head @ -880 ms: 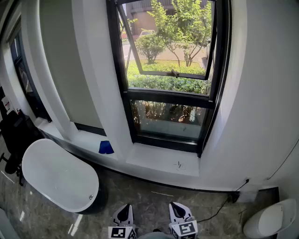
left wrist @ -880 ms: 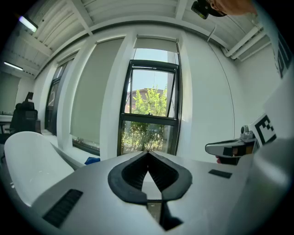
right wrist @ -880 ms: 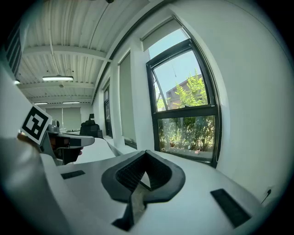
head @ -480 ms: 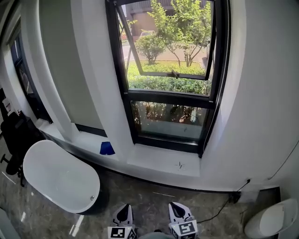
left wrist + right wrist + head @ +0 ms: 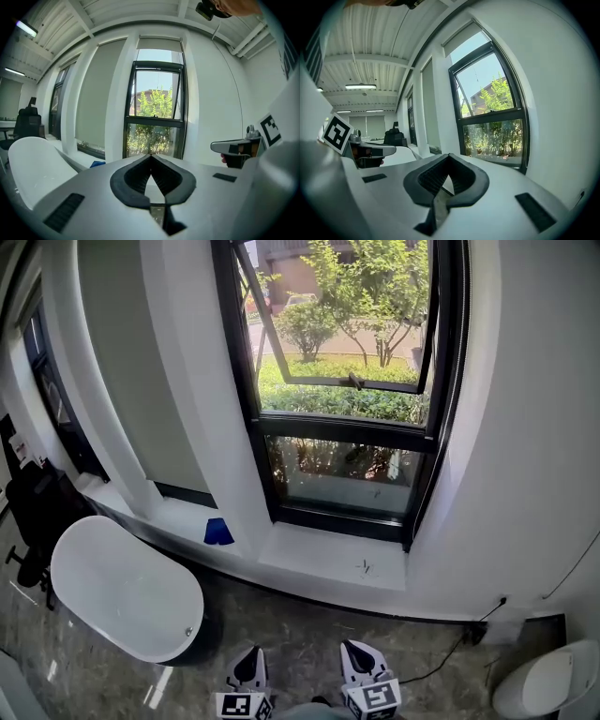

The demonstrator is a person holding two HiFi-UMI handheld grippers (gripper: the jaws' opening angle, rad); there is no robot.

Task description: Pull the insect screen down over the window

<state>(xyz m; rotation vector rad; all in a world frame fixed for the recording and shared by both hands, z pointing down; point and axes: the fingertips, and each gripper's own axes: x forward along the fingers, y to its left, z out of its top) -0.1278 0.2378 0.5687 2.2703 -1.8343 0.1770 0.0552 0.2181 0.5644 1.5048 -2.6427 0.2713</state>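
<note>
Left gripper and right gripper: jaws clenched, nothing between them. Only the head view shows the floor separating them from the window, its sash tilted outward. Only the gripper views show its top frame. Insect screen not discernible.
</note>
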